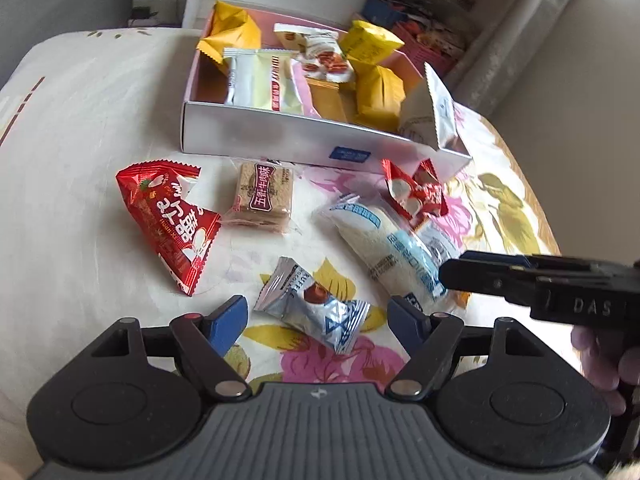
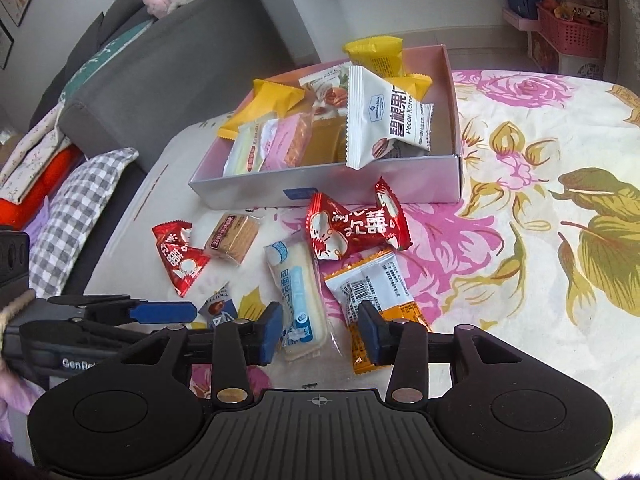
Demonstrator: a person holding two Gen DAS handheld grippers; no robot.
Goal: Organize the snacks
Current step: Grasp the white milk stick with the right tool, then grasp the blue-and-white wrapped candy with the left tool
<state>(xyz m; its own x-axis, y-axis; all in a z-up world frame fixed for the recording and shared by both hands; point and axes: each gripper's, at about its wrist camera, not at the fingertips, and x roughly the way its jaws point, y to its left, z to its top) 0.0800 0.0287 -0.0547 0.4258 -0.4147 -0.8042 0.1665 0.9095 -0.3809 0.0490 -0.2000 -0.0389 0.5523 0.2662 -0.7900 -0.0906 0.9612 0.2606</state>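
Observation:
A pink-lined box (image 1: 280,136) (image 2: 320,188) on the floral cloth holds several snack packs, yellow, white and pink. Loose snacks lie in front of it: two red packs (image 1: 172,220) (image 2: 356,224), a brown biscuit pack (image 1: 262,196) (image 2: 232,236), a long white-blue bread pack (image 1: 392,248) (image 2: 298,292), an orange-white packet (image 2: 372,300) and a silver truffle candy (image 1: 312,304) (image 2: 218,312). My left gripper (image 1: 320,320) is open with the silver candy between its fingers. My right gripper (image 2: 320,332) is open over the near end of the bread pack.
A grey sofa (image 2: 160,64) with cushions and a checked pillow (image 2: 76,216) stands on the left. Shelves with pink baskets (image 2: 568,32) stand at the back right. The cloth (image 2: 540,240) runs free to the right of the snacks.

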